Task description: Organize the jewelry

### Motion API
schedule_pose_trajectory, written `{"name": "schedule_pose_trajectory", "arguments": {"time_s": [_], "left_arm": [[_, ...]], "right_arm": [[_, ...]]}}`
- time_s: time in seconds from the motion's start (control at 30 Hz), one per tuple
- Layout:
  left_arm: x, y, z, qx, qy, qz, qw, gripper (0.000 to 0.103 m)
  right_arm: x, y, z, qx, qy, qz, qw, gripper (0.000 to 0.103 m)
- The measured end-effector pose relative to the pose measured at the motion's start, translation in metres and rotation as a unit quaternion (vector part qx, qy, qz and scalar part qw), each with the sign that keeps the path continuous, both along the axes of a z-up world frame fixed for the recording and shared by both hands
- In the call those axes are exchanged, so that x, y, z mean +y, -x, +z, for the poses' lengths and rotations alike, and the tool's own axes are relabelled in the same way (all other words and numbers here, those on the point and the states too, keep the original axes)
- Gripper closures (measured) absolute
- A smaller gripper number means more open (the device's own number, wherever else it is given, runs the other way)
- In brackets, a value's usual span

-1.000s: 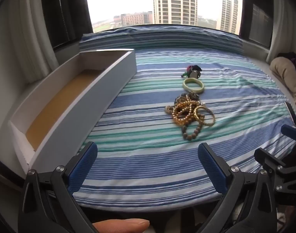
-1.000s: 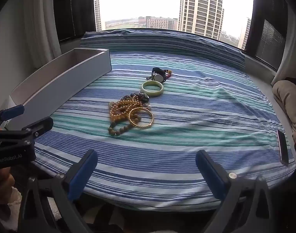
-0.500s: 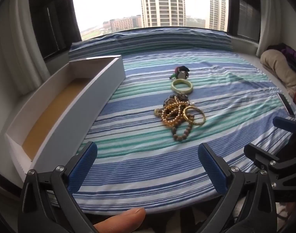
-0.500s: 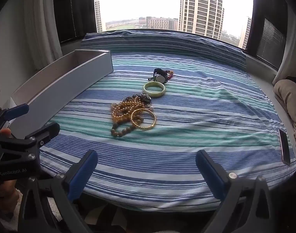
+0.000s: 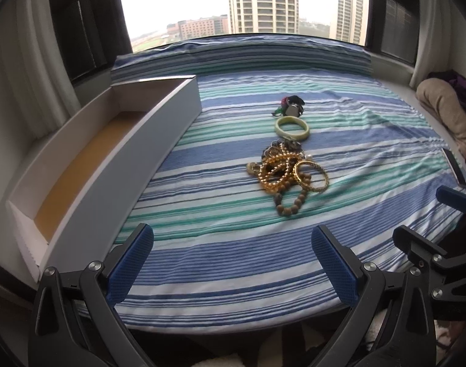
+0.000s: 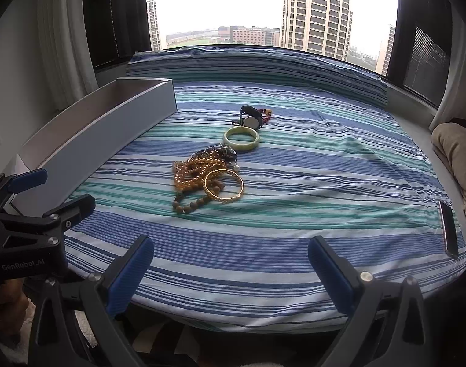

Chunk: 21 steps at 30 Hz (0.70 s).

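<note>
Wide window (image 5: pixel 242 3) at the back, grey daylight and tall apartment towers (image 6: pixel 317 12) outside. Pale curtains (image 5: pixel 22 61) and dark blinds (image 6: pixel 427 61) at both sides. Below, a striped blue-green sheet (image 5: pixel 233 263) over the bed.

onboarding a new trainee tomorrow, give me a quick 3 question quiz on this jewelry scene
1. True or false: the pale green bangle lies inside the white box.
2. Multiple choice: the gold bangle is
A. resting against the tangled bead pile
B. held by the right gripper
C. beside the phone
3. Fill in: the left gripper is open and holds ____.

Key: 1 false, it lies on the striped sheet, apart from the box. 2 A. 3 nothing.
</note>
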<state>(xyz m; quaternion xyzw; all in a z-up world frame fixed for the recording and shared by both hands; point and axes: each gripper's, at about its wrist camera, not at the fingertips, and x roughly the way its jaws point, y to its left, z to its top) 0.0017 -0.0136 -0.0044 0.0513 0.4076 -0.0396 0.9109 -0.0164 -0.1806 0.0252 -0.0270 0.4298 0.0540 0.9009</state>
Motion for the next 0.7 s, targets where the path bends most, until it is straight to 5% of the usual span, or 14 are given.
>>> {"name": "schedule_pose_trajectory", "arguments": {"time_s": [0.7], "left_arm": [[0.005,-0.009,0.008,-0.005,0.018,-0.02,0.9996,0.0]], "right_arm": [[-0.001,-0.006,0.004,-0.003,0.002,-0.005,1.0,0.0]]}}
